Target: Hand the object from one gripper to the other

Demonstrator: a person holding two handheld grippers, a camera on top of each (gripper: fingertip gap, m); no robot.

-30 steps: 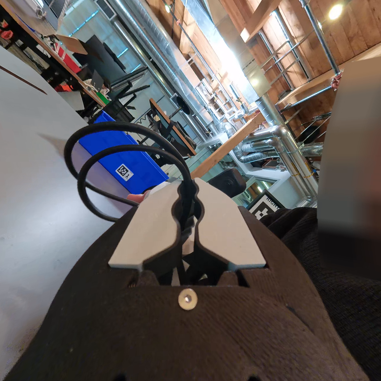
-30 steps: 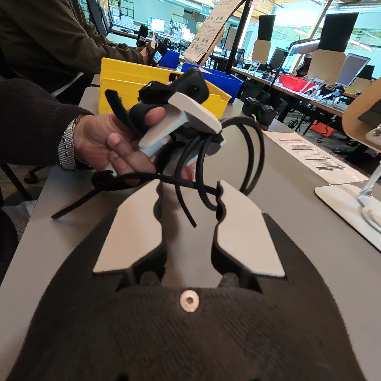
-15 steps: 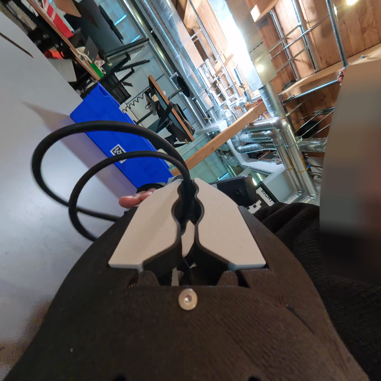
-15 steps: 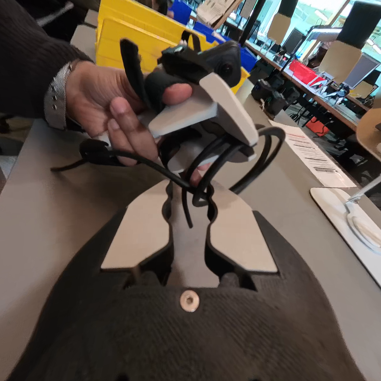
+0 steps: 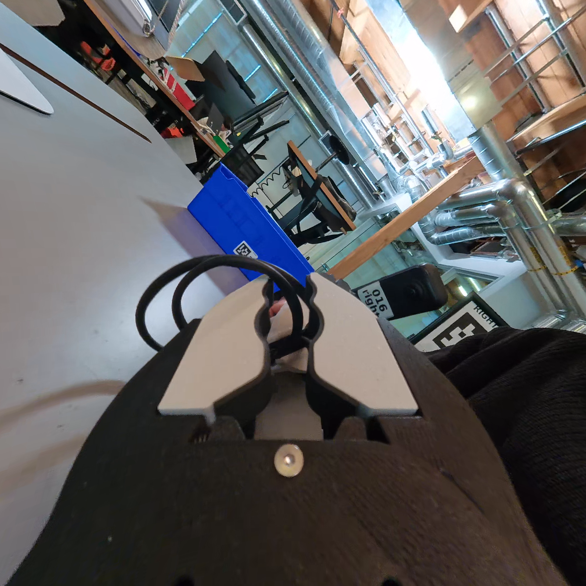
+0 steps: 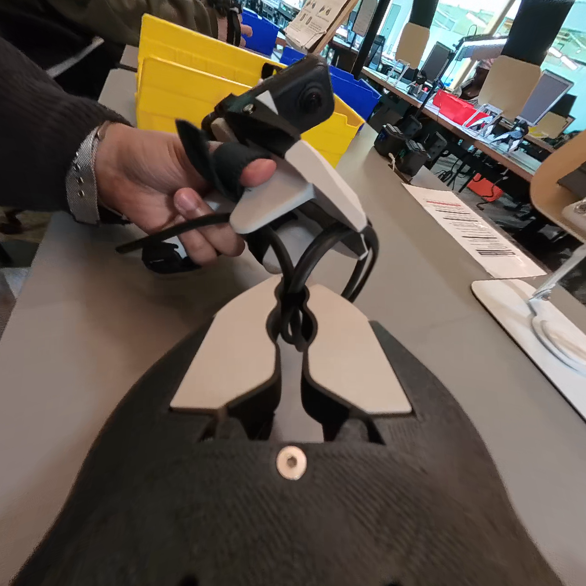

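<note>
A black coiled cable [image 6: 293, 314] is pinched between the fingers of my right gripper [image 6: 293, 285], which is shut on it above the grey table [image 6: 95, 317]. My left gripper [image 6: 348, 241], held in a hand, hovers just beyond and above the right one, and the cable's loops run up between its fingers. In the left wrist view the left gripper [image 5: 289, 282] stands open with a clear gap. The cable [image 5: 222, 259] arcs out to its left and crosses loosely between the fingers. The right gripper's camera body [image 5: 412, 293] shows just behind.
Two yellow bins [image 6: 196, 85] and a blue bin [image 6: 352, 85] stand at the table's far side. A printed sheet [image 6: 469, 228] and a white stand base [image 6: 507, 310] lie to the right. Another person's sleeve is at the top left. Across from one pair of fingers to the other is roughly 5 cm.
My right gripper has shut on the cable. My left gripper, shut on the cable before, has opened its fingers. The two grippers have come closer together.
</note>
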